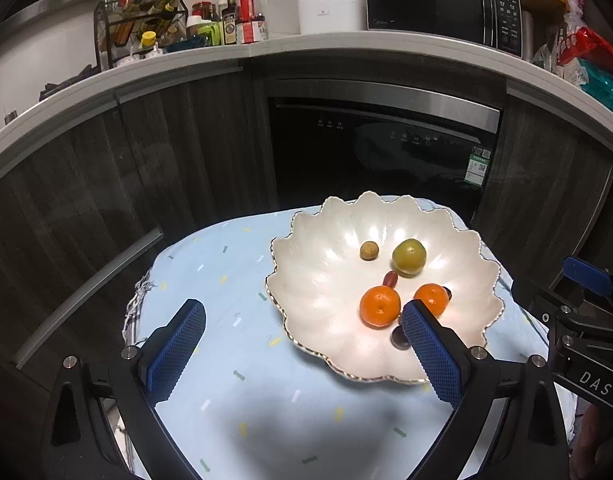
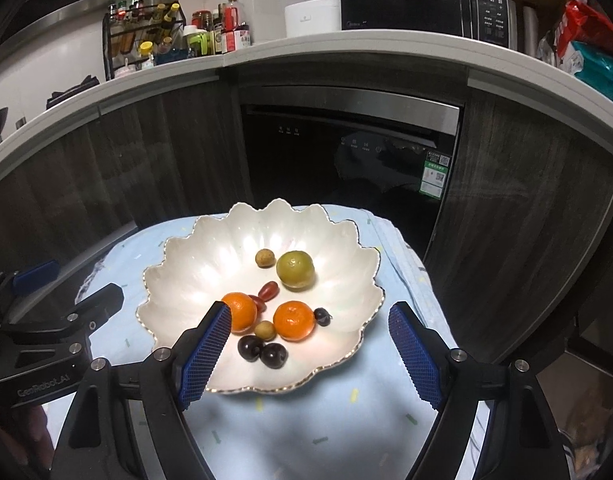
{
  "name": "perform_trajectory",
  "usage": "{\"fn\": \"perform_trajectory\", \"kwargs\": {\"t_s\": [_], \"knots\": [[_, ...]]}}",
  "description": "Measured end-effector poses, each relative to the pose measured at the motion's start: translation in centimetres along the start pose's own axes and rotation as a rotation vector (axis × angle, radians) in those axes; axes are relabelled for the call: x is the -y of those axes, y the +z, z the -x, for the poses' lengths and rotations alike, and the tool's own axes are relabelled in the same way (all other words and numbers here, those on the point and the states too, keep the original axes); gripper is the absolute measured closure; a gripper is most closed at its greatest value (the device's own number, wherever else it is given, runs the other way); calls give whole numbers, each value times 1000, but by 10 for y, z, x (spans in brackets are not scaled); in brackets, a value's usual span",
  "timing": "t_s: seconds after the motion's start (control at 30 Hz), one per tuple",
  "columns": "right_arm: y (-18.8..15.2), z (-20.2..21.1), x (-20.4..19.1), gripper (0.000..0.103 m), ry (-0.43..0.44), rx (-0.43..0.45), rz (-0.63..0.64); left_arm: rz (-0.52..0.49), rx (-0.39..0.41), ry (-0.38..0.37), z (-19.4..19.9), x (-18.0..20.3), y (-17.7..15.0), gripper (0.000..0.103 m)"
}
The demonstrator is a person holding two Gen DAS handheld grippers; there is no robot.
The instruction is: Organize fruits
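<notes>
Both grippers, left (image 1: 304, 318) and right (image 2: 309, 320), spread wide, gripping nothing, low center of frame, over scalloped white bowl (image 2: 186, 276), oranges (image 2: 293, 320) and green fruit (image 2: 295, 270) inside

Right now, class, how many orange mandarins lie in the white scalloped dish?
2. One mandarin lies at the left, partly behind the right gripper's left finger; the other mandarin sits beside it, right of centre. None seems hidden.

Black hand-held gripper (image 1: 302, 344), blue textured pads (image 1: 176, 350)

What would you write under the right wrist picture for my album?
Open right hand-held gripper hovers over a scalloped white bowl holding two oranges, a green fruit and dark grapes.
</notes>
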State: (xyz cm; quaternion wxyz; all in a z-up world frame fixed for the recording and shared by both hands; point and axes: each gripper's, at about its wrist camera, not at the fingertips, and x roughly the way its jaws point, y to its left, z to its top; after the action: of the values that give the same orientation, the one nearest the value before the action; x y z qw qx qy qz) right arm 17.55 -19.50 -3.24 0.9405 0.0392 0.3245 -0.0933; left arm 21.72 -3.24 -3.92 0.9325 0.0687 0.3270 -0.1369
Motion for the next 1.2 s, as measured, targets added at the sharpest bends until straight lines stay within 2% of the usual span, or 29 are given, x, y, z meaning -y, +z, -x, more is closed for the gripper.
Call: {"fn": "perform_trajectory", "kwargs": {"t_s": [0.67, 1.2], "knots": [[-11, 56, 1, 21, 16, 55, 12, 57, 14, 7, 62, 1, -20, 0], [-41, 91, 1, 21, 38, 34, 38, 74, -31, -3, 96, 10, -61, 0]]}}
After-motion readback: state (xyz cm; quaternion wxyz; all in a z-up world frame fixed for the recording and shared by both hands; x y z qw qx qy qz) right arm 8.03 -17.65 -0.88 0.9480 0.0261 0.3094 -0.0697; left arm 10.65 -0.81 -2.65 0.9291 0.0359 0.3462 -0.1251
